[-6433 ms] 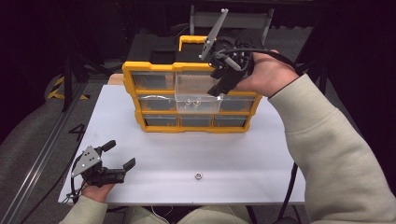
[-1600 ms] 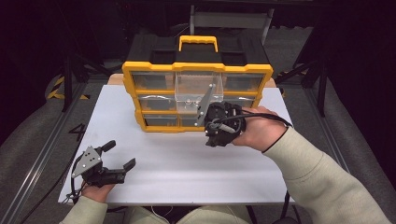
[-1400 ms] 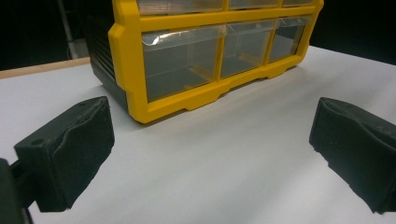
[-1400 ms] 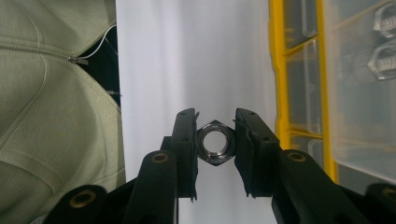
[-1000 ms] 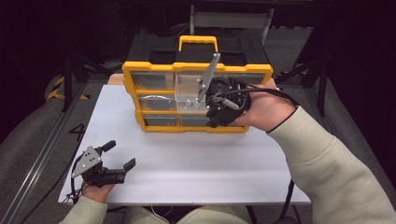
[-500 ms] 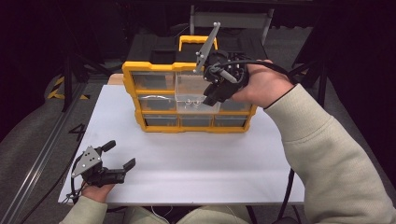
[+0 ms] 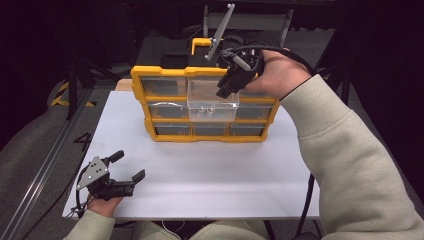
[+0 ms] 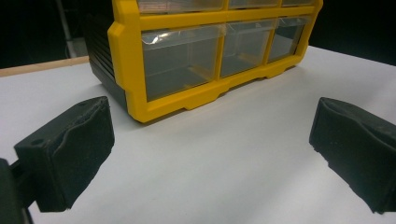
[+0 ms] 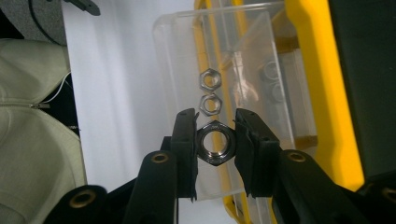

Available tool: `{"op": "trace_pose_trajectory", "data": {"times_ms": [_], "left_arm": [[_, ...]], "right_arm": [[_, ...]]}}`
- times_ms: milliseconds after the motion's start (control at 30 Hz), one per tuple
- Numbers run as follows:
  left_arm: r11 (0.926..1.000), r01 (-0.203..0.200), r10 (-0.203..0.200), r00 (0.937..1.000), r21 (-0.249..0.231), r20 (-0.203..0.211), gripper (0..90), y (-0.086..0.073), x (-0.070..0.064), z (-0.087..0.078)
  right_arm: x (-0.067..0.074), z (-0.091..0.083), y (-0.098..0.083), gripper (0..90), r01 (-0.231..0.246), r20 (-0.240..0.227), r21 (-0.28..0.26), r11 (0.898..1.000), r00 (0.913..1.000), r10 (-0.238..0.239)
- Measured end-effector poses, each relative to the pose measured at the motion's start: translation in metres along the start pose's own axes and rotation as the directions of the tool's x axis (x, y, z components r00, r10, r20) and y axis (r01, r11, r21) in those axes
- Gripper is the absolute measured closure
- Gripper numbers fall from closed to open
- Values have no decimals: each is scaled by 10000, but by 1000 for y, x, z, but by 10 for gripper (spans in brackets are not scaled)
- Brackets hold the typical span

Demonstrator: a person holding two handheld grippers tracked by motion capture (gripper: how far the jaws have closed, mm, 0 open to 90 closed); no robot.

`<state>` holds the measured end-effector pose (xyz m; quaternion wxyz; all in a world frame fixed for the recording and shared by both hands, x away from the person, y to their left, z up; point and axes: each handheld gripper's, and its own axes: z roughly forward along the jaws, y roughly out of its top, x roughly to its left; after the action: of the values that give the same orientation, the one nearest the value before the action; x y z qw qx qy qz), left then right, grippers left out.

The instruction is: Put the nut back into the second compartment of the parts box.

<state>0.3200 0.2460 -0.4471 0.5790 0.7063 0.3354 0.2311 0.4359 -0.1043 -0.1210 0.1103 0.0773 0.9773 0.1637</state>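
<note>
Now my right tongs [image 9: 214, 140], clenched on a nut [image 9: 213, 142], had risen from the worktop [image 7: 200, 170] to above the pulled-out drawer [image 7: 212, 100] holding two nuts; dropping it came next. Left tongs [image 7: 125, 172] rested released.

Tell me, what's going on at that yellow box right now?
Right gripper shut on hex nut, above pulled-out clear drawer holding two nuts. Left gripper open, idle. Nothing in the way.

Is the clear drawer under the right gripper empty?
No: in the right gripper view two hex nuts lie in the pulled-out clear drawer, just beyond the nut clamped in the right gripper.
</note>
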Motion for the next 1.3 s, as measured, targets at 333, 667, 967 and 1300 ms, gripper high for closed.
{"op": "trace_pose_trajectory", "data": {"times_ms": [333, 667, 967, 1300], "left_arm": [[10000, -20, 20, 10000, -6, -15, 7, 0, 0, 0], [10000, -2, 2, 10000, 2, -14, 7, 0, 0, 0], [10000, -6, 6, 10000, 19, 19, 7, 0, 0, 0], [10000, -12, 12, 10000, 22, 15, 7, 0, 1, -1]], "right_arm": [[-17, 9, 1, 702, -289, 258, 256, 9993, 9993, 283], [-21, 30, -2, 702, -238, 15, 518, 9984, 9997, 237], [-21, 52, -4, 701, -153, -292, 854, 9962, 9994, 179], [-27, 65, -5, 698, -132, -751, 1131, 9935, 9969, 218]]}}
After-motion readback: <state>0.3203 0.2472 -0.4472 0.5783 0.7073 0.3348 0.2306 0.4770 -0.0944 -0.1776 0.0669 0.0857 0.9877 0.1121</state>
